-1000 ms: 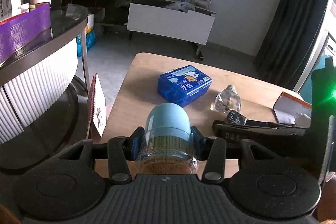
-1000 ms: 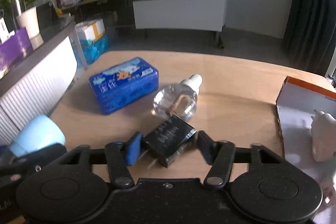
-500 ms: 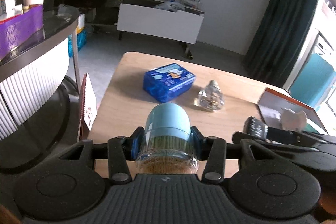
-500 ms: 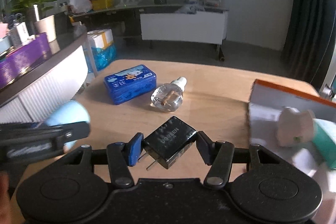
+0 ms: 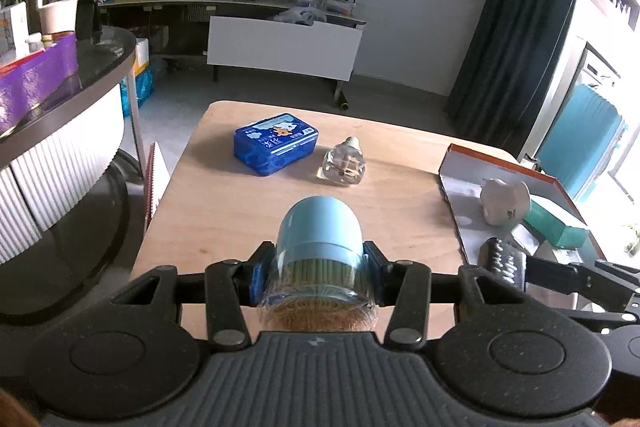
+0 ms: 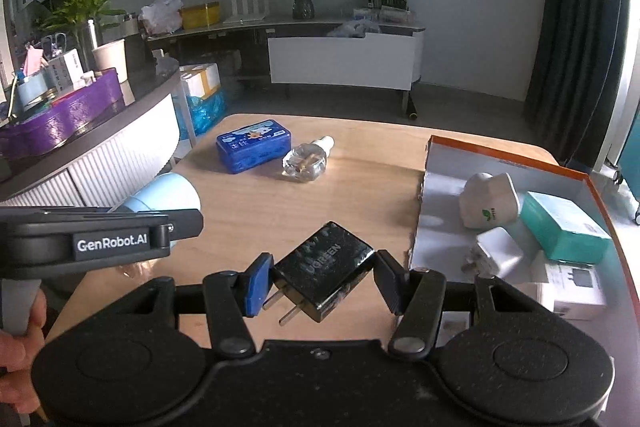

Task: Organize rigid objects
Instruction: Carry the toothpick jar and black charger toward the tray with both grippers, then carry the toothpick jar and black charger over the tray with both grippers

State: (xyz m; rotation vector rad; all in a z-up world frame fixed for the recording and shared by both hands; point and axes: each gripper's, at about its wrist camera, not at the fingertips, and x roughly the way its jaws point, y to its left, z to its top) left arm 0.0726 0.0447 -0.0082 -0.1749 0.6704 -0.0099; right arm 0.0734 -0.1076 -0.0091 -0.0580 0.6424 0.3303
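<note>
carrying two items at once, w/ both grippers held above the wooden table, probably en route to the orange-rimmed cardboard tray on the right, where sorted stuff already sits. largest first: table is smooth light wood w/ rounded corners. tray is a shallow box, grey-white inside, holding a white house-shaped plastic piece, a teal carton, a white plug adapter and a small white box, so it reads as the collection spot. blue rectangular case w/ printed lid and a clear glass-like refill bottle lying on its side are left near the table's far edge, not yet sorted.

left gripper is clamped on a toothpick jar: round pale-blue domed cap, clear ribbed plastic body, wooden sticks inside. pads squeeze the body across its width, cap pointing fwd, so it can't roll out.

right gripper is clamped on a black charger: matte, boxy, scuffed, two metal prongs sticking toward the camera. held diagonally by opposite corners, a less secure grip imo.
</note>
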